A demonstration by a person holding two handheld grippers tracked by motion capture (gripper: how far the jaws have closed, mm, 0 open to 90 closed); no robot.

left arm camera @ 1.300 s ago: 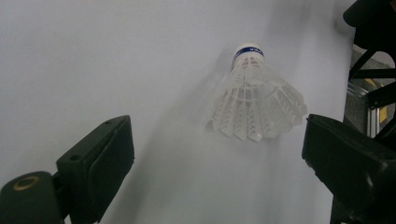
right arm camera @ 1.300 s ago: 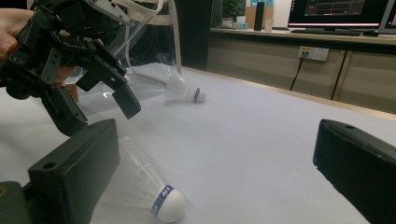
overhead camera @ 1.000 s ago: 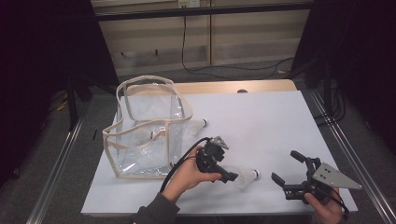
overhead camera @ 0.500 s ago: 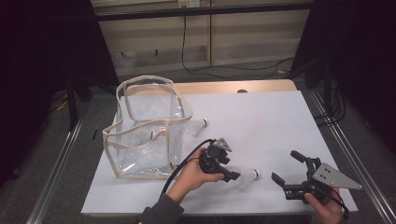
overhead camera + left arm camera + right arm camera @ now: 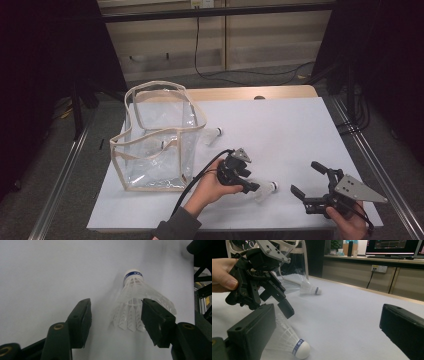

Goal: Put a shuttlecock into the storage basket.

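I see the white table (image 5: 300,130) evenly lit from overhead, everything around it falling off to near black. Beside the shuttlecock (image 5: 136,300) there's a soft grey shadow and slight blur on its feathers. Past the table's far edge, the monitors glare bright and sit out of focus.

On table (image 5: 300,130): bag (image 5: 160,145) at left, upright. Second shuttlecock (image 5: 215,133) just right of bag. Near front edge, shuttlecock (image 5: 265,189) lying on its side, cork pointing right, skirt between left gripper (image 5: 250,187) jaws. Right gripper (image 5: 307,182) further right, well apart from shuttlecock, by front right corner.
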